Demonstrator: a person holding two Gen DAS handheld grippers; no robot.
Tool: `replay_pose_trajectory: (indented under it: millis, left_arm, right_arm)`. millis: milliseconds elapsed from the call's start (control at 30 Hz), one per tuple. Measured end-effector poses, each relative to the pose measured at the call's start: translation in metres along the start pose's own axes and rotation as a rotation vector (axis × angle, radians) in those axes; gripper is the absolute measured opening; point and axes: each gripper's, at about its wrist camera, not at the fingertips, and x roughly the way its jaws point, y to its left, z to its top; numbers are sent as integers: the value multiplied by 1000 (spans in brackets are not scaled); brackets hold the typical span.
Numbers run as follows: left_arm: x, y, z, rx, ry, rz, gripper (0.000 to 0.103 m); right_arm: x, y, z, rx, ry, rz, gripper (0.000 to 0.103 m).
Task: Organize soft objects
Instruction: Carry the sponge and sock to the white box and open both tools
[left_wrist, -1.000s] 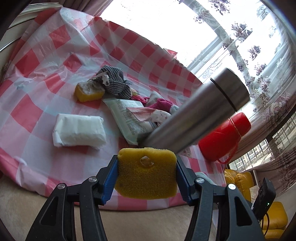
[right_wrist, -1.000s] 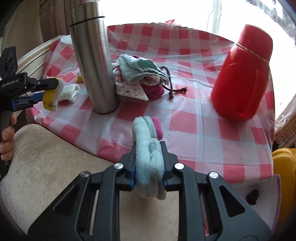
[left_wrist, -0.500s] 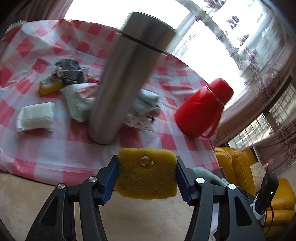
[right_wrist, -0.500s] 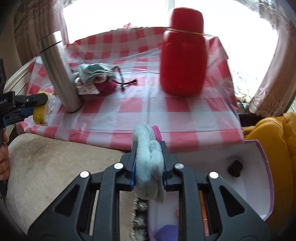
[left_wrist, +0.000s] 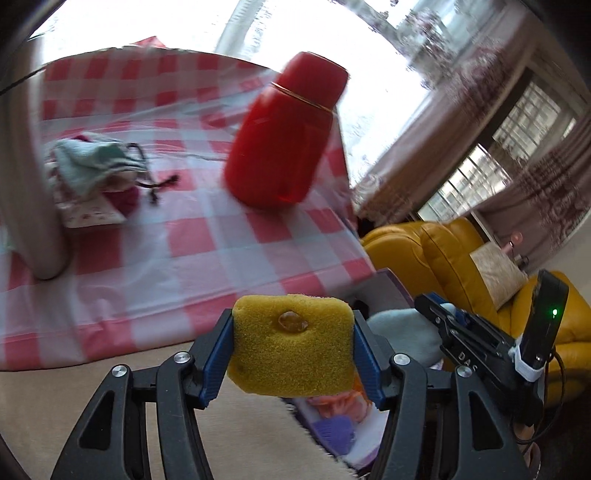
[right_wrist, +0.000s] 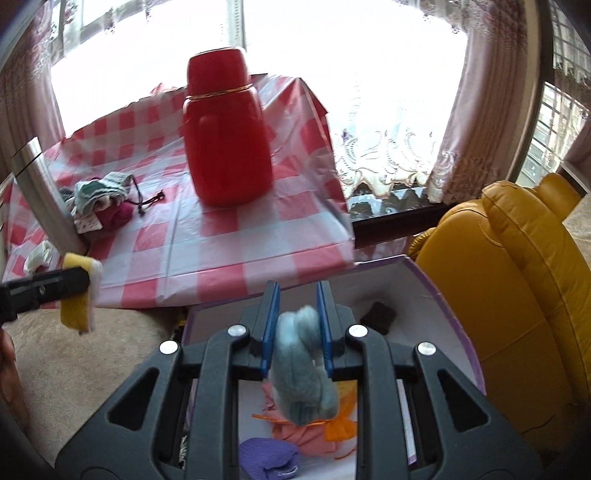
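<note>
My left gripper (left_wrist: 291, 350) is pinching a yellow sponge (left_wrist: 291, 350) across its width, the blue pads pressing into both ends. I judge it very light and springy; it gives under the pads, so a hold across the middle like this one should keep it. There is a small glossy blob on its face, and I cannot tell what that is.

My right gripper (right_wrist: 295, 332) has its fingers parted a little, and the pale blue sock bundle (right_wrist: 304, 373) sits between them and hangs below the tips. Whether the pads are touching it or it has slipped free I cannot tell; the bundle is blurred. It looks soft, limp and weightless, the sort of thing that sags out of a loose grip, so the thick rolled part is where I would hold it.

Straight below the right gripper is the open box (right_wrist: 436, 295), with a purple knit piece (right_wrist: 267, 456) and orange and pink cloth already in it. My own gripper bodies cover much of the box floor. Ahead on the checked tablecloth (right_wrist: 236, 236) more soft things lie in a heap (left_wrist: 94, 173), partly hidden by the steel flask (left_wrist: 22, 177); the red jug (left_wrist: 284, 136) is smeared by motion.
</note>
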Motion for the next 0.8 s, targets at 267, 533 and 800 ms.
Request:
replay_pose_trajectory:
  millis: [267,533,800]
  left_arm:
    - [30,-37,-2,70,79,-37,72]
    - [18,-19,-2,23,54,-12,72]
    - [2,9,-7,-30,35,74,72]
  right_arm:
    - [-3,-21,2,51,-7,-27,40]
    - [-1,-2,-2,9,0,25,52]
    - [1,22,-6,-55,11,44,53]
